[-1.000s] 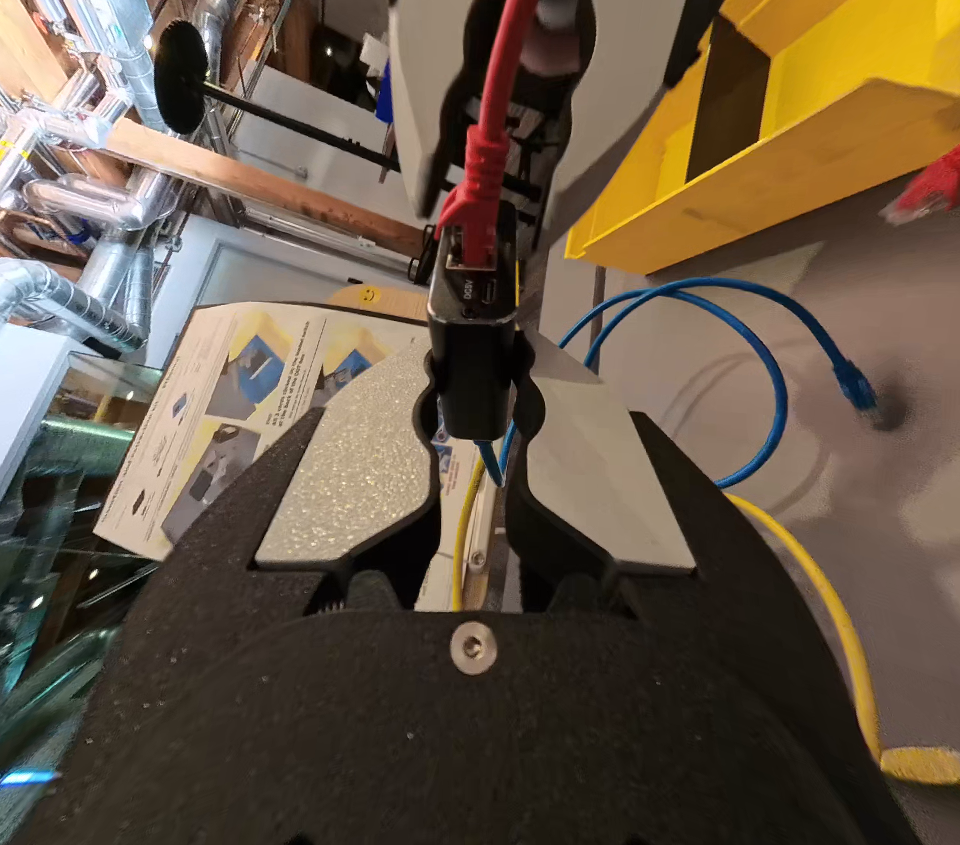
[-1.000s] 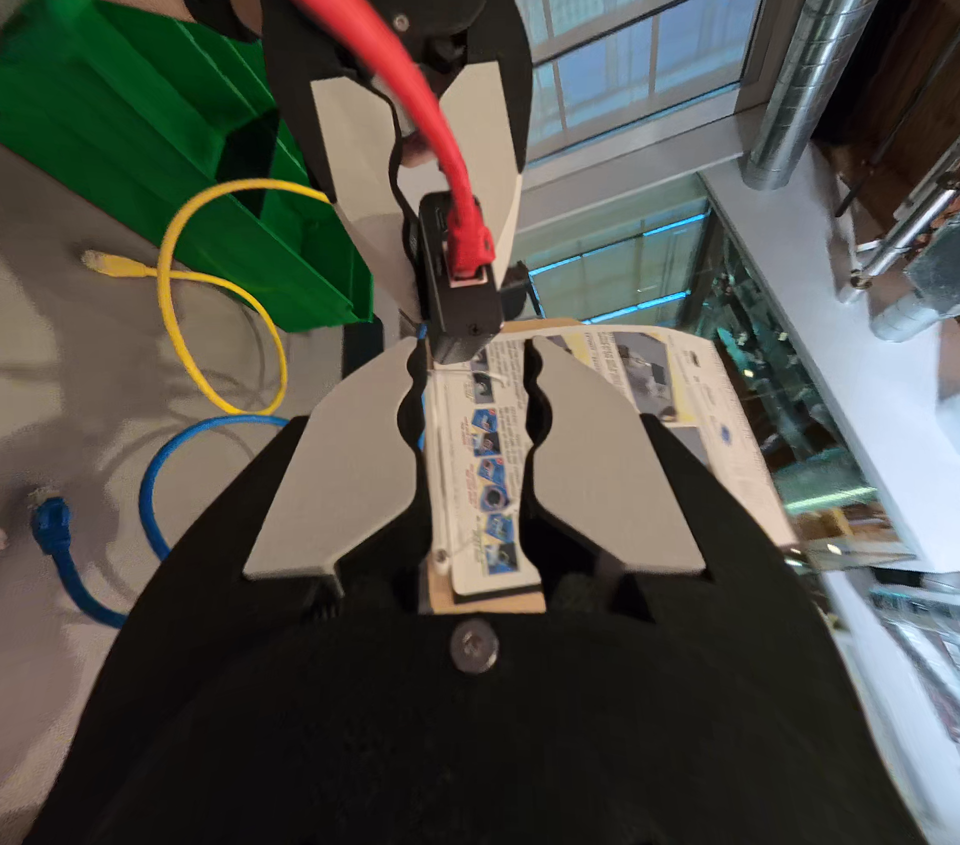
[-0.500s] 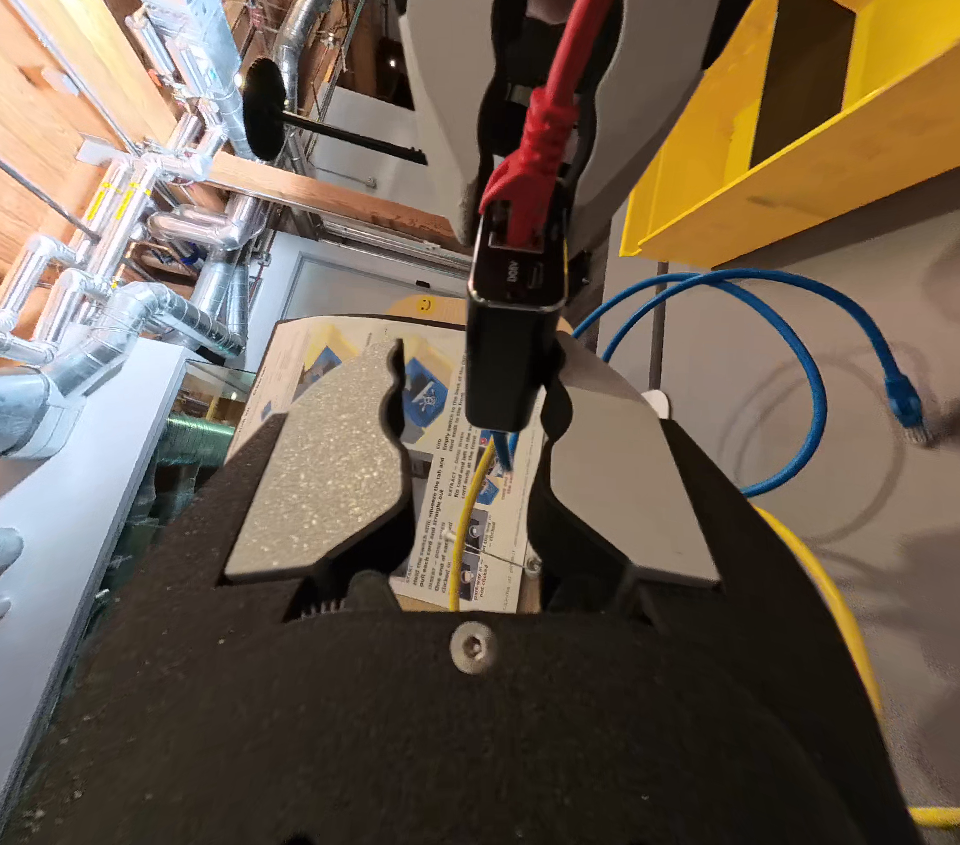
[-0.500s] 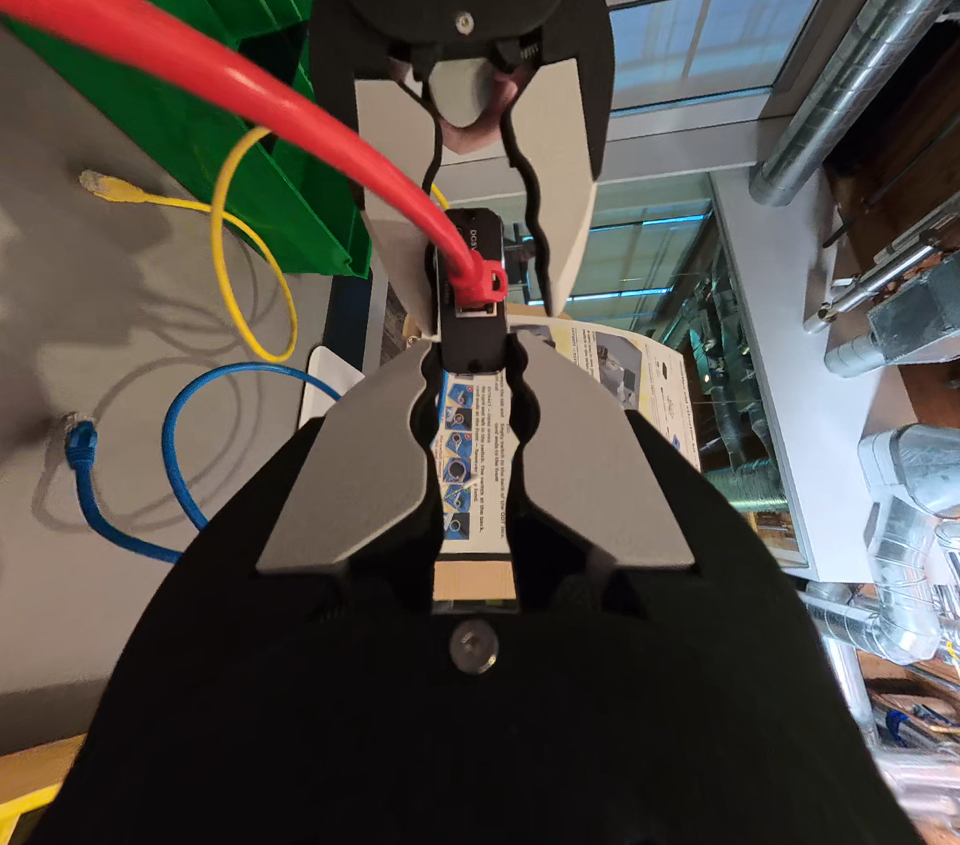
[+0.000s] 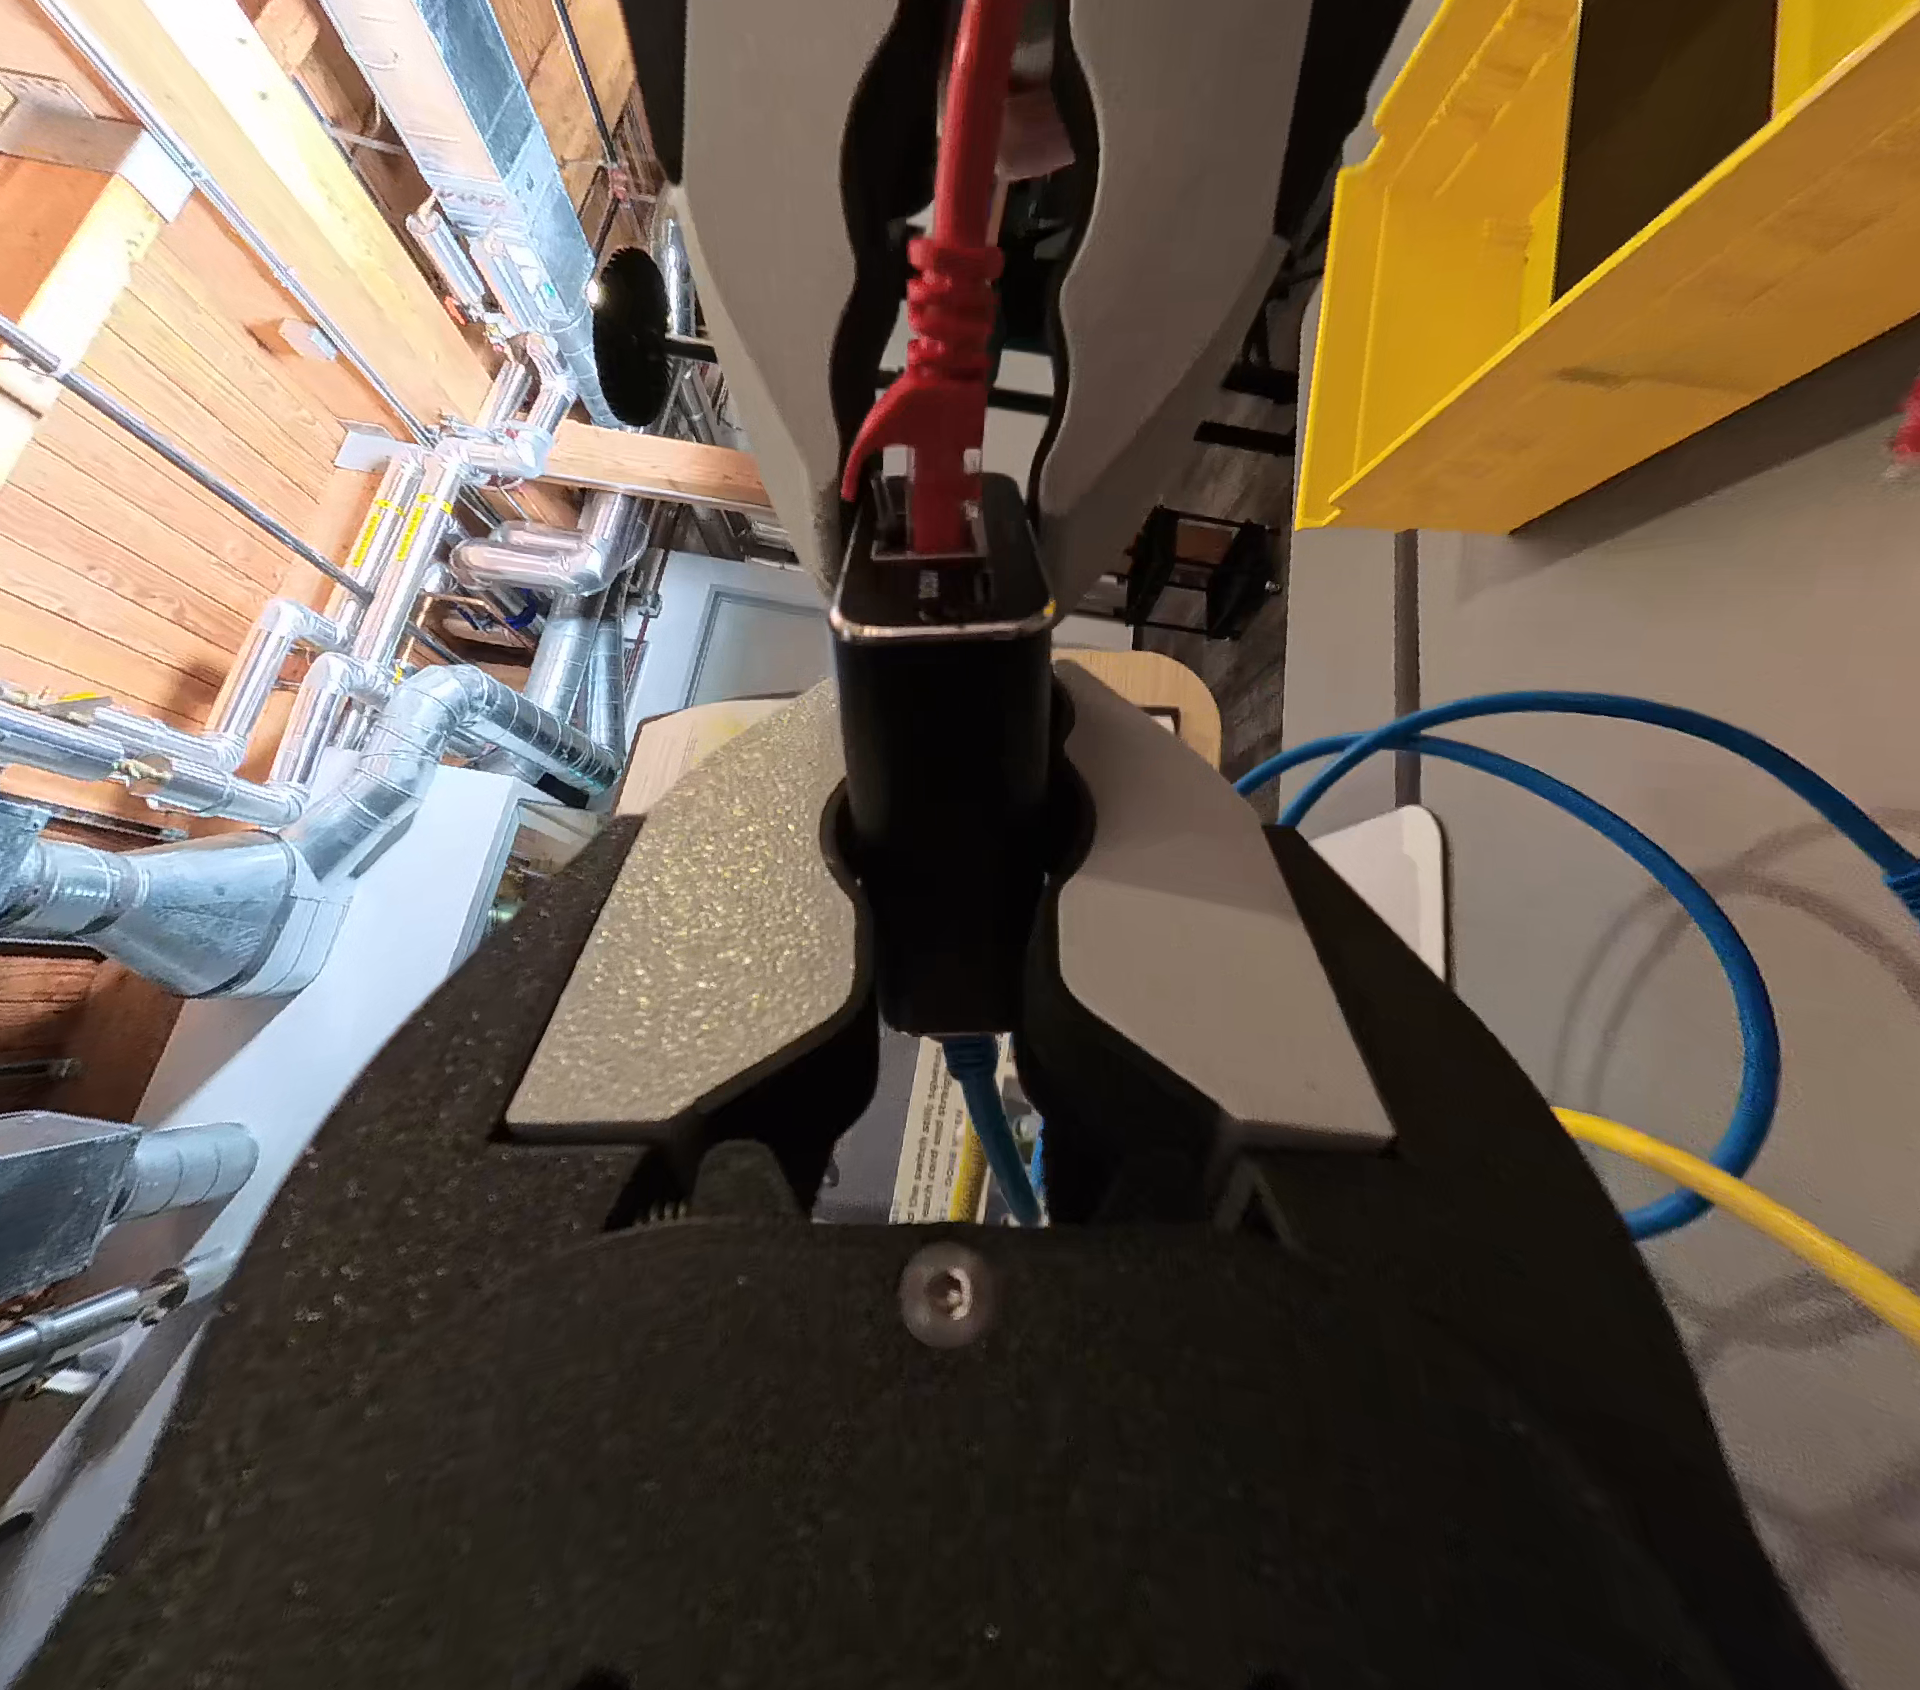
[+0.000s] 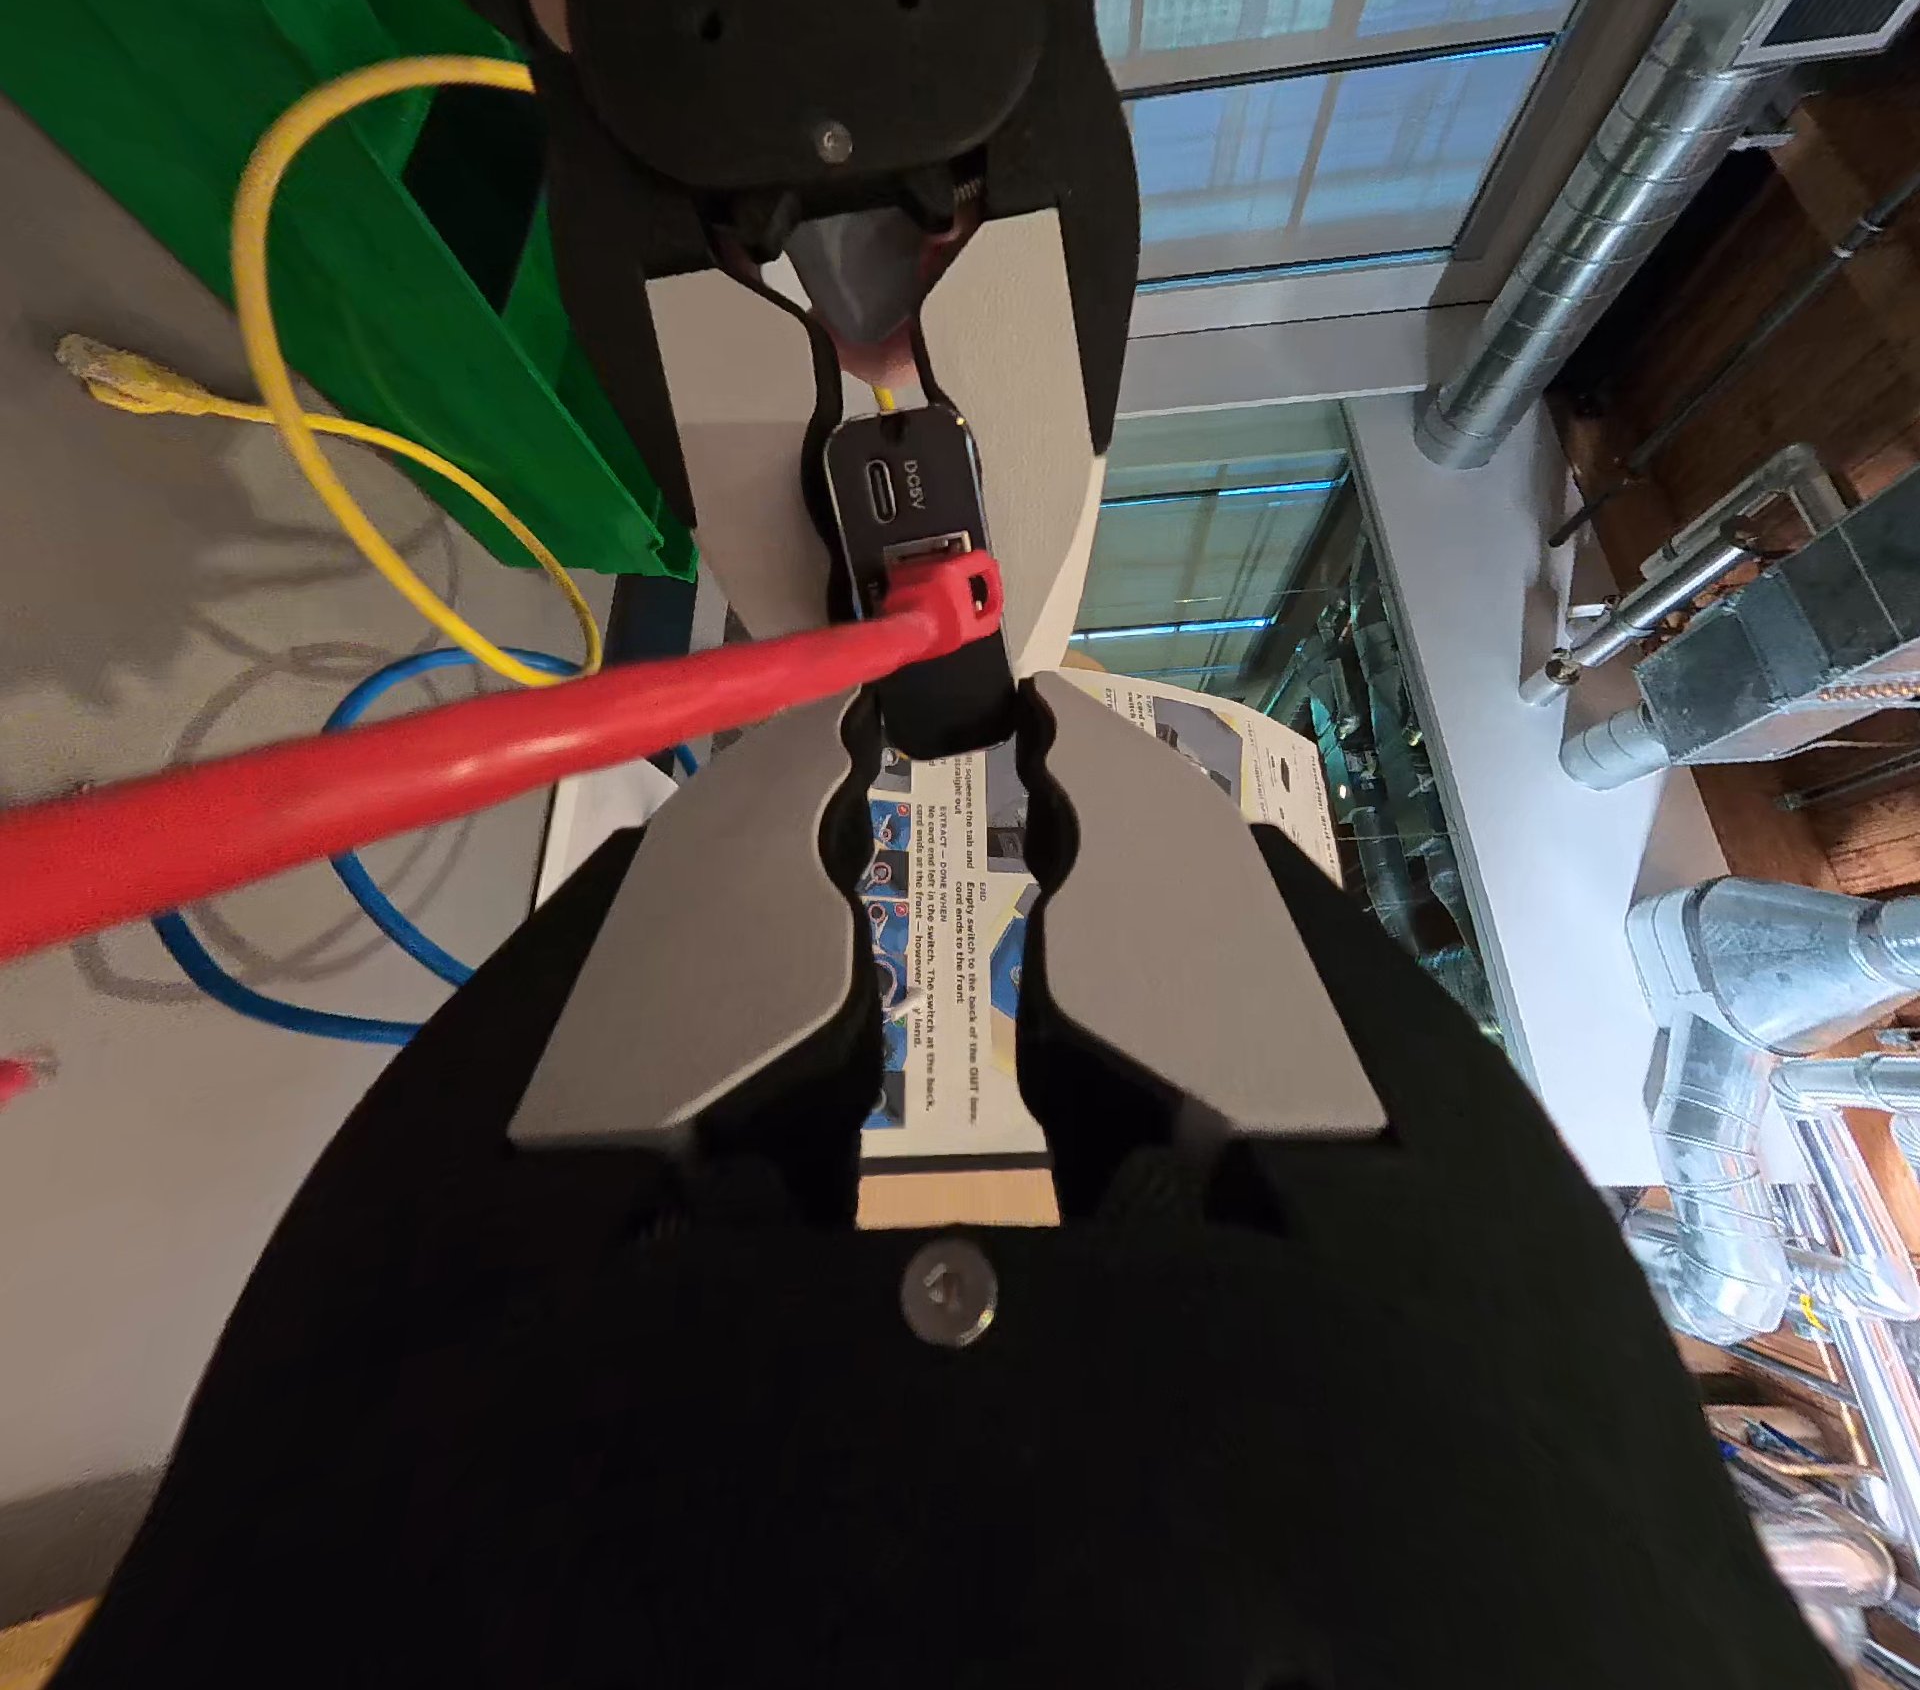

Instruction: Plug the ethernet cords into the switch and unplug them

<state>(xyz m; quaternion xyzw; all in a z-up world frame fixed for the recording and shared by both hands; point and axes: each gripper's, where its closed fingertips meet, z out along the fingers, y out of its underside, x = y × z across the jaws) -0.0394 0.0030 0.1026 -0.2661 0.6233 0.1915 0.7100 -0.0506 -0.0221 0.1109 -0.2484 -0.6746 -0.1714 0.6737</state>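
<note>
Switch (image 5: 940, 767) between left gripper (image 5: 951, 840) jaws

Small black switch (image 5: 940, 767) held off the desk, red ethernet cord (image 5: 971, 113) plugged into its end port, blue cord (image 5: 1621, 819) and yellow cord (image 6: 312, 414) looped on the grey desk (image 5: 1662, 622), free ends unplugged

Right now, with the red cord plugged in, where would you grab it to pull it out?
Grip the red cord by its ribbed boot just outside the switch, squeezing the latch tab side. Come in along the cord; the plug sits straight in its port.
</note>
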